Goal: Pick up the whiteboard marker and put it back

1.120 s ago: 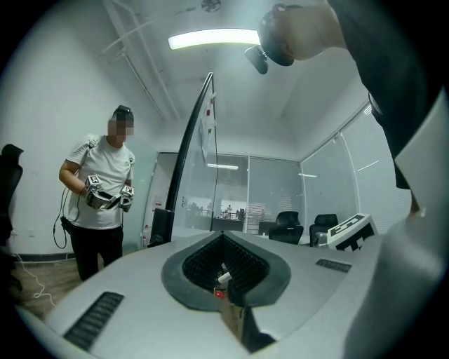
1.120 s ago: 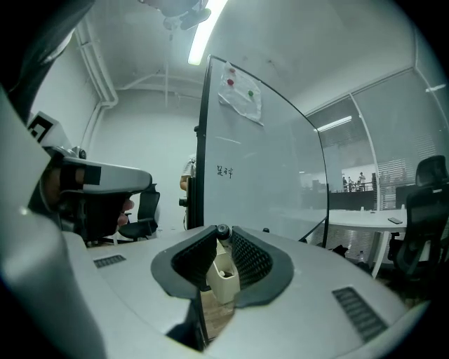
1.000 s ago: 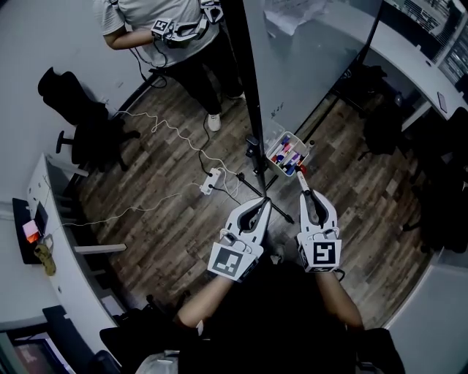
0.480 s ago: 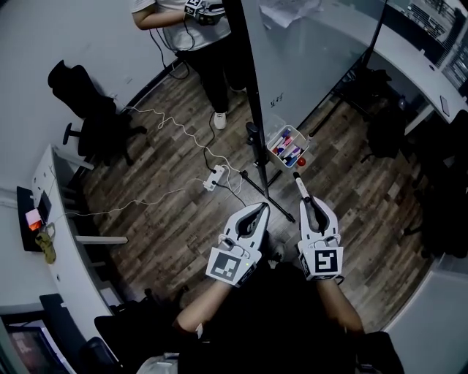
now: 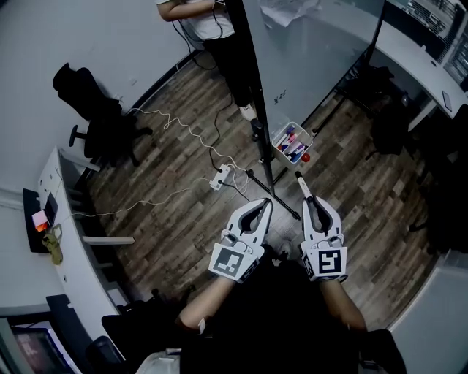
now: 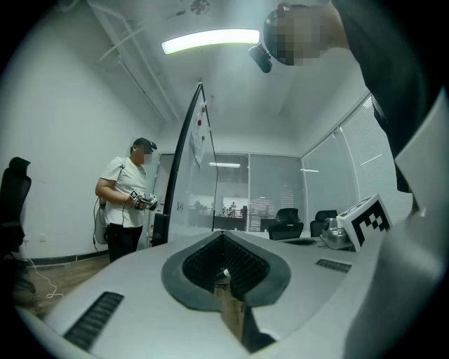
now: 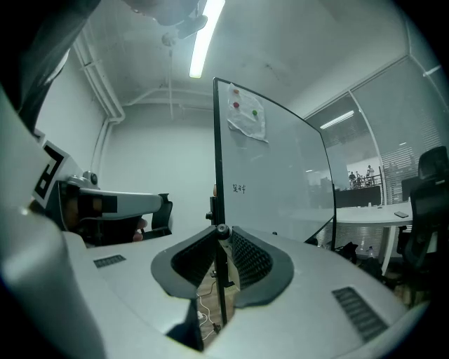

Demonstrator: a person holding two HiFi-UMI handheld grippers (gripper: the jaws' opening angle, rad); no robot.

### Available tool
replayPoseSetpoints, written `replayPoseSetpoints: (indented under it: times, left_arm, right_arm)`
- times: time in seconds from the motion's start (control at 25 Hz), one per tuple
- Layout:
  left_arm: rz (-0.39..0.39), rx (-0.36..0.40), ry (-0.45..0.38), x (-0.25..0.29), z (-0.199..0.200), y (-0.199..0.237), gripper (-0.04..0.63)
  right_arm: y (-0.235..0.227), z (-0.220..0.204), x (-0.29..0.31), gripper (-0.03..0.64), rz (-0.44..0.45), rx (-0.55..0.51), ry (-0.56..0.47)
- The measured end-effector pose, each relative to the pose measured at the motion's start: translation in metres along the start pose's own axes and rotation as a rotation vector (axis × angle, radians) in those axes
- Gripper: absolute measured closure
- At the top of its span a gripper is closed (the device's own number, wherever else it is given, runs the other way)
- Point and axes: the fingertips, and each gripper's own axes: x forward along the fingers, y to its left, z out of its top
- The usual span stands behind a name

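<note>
My right gripper (image 5: pixel 311 201) is shut on a white whiteboard marker (image 5: pixel 302 186). The marker sticks out past the fingertips towards a small white basket (image 5: pixel 281 134) of coloured markers that hangs low on the whiteboard's (image 5: pixel 314 58) stand. In the right gripper view the marker's round end (image 7: pixel 222 231) sits between the jaw tips, with the whiteboard (image 7: pixel 273 175) right ahead. My left gripper (image 5: pixel 264 203) is beside it on the left, level, its jaws meeting with nothing held. In the left gripper view this gripper (image 6: pixel 224 240) faces the board's dark edge.
A person (image 6: pixel 126 203) holding grippers stands beyond the board, at the top of the head view (image 5: pixel 208 14). A power strip (image 5: pixel 221 176) and white cables lie on the wood floor. A black office chair (image 5: pixel 95 109) and a desk (image 5: pixel 62 212) are on the left.
Both grippers have drawn back a little from the basket, the marker still held in the right one. The standing person has shifted towards the top edge of the head view.
</note>
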Motion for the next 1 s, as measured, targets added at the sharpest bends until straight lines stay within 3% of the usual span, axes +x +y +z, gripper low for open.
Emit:
replayPoseSetpoints:
  times: [0.72, 1.0]
  left_arm:
    - [-0.120, -0.012, -0.037, -0.034, 0.016, 0.006, 0.589]
    - [-0.160, -0.050, -0.006, -0.067, 0.013, 0.010, 0.589]
  right_arm:
    - [0.040, 0.012, -0.035, 0.540, -0.117, 0.010, 0.005]
    - [0.069, 0.016, -0.056, 0.540, -0.164, 0.017, 0.010]
